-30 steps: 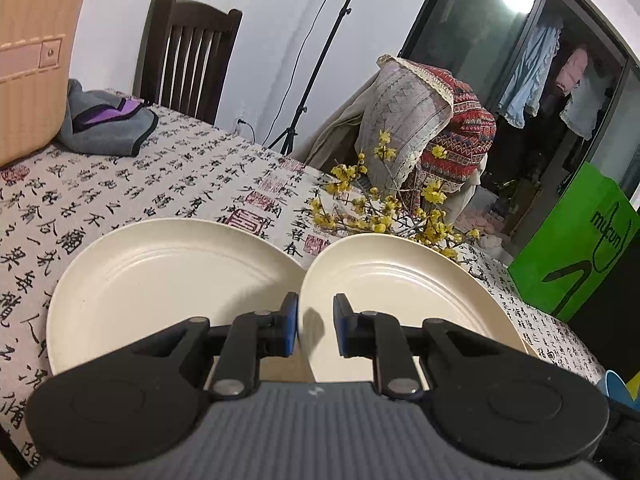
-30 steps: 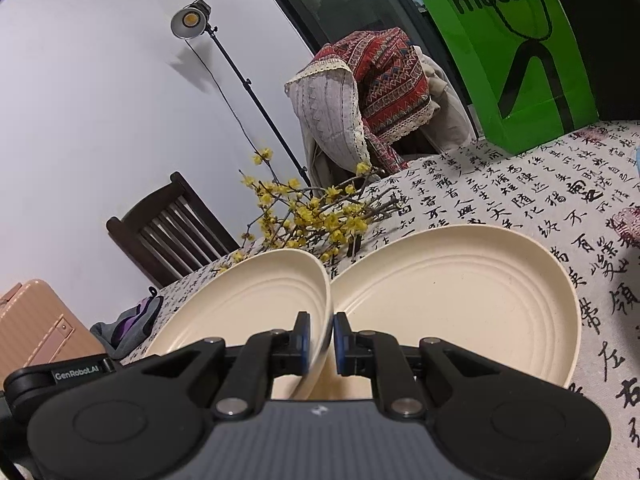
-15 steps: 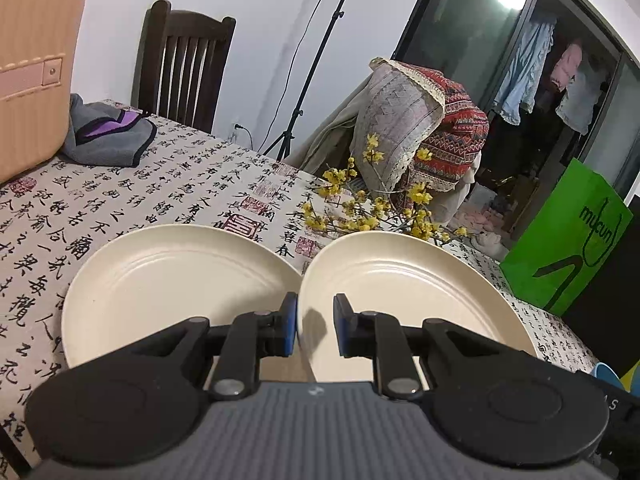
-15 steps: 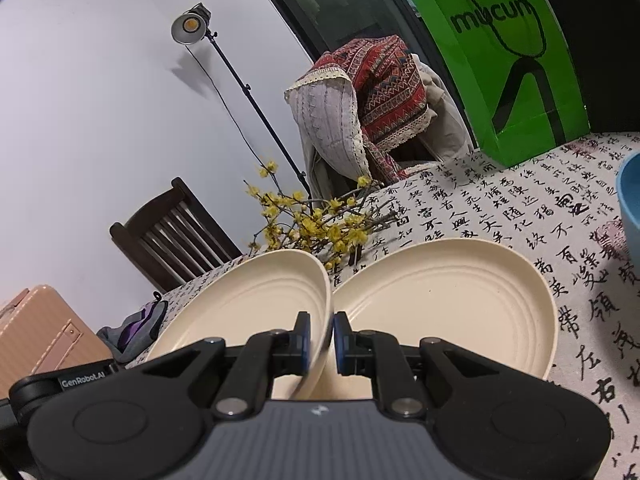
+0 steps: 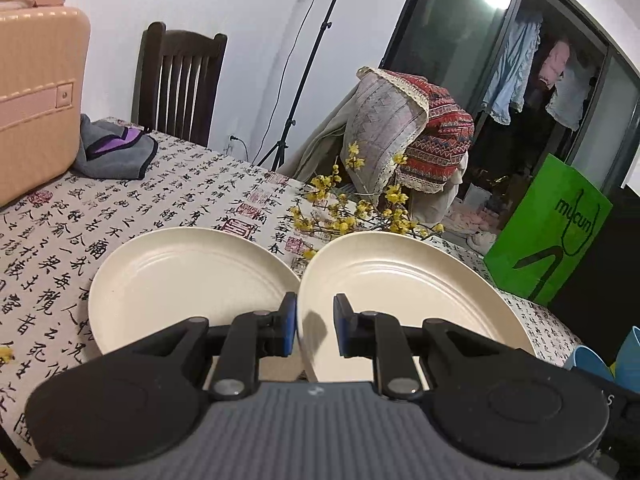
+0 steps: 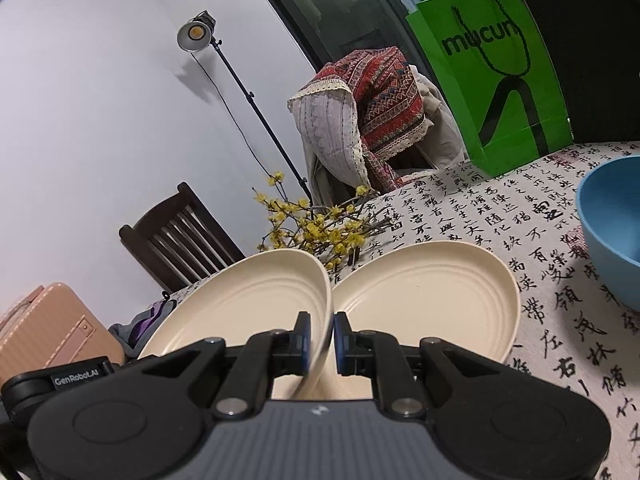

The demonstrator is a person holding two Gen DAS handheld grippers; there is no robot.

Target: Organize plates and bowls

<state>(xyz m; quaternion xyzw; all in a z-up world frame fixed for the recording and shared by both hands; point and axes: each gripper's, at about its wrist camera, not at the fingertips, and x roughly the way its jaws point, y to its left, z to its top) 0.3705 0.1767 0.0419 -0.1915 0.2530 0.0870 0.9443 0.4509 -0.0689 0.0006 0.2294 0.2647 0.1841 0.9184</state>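
The left gripper (image 5: 314, 320) is clenched on the near rim of a tilted round cream plate with ribbed rings (image 5: 404, 292). A second cream plate (image 5: 188, 280) sits just left of it, over the table's near edge. The right gripper (image 6: 322, 336) is clamped on the rim of a tilted cream dish (image 6: 248, 300), with a neighbouring cream dish (image 6: 432, 296) just right of it. Which plates match across the two views cannot be told.

All four are empty. A blue bowl (image 6: 608, 232) near the right edge is cut off by the frame, and what shows of its inside is empty.

A green paper bag (image 6: 492, 80) by the far edge reads "mucun". A small label (image 6: 76, 376) reads "GenRobot.AI". The white tablecloth (image 5: 180, 192) carries black calligraphy and red seals.
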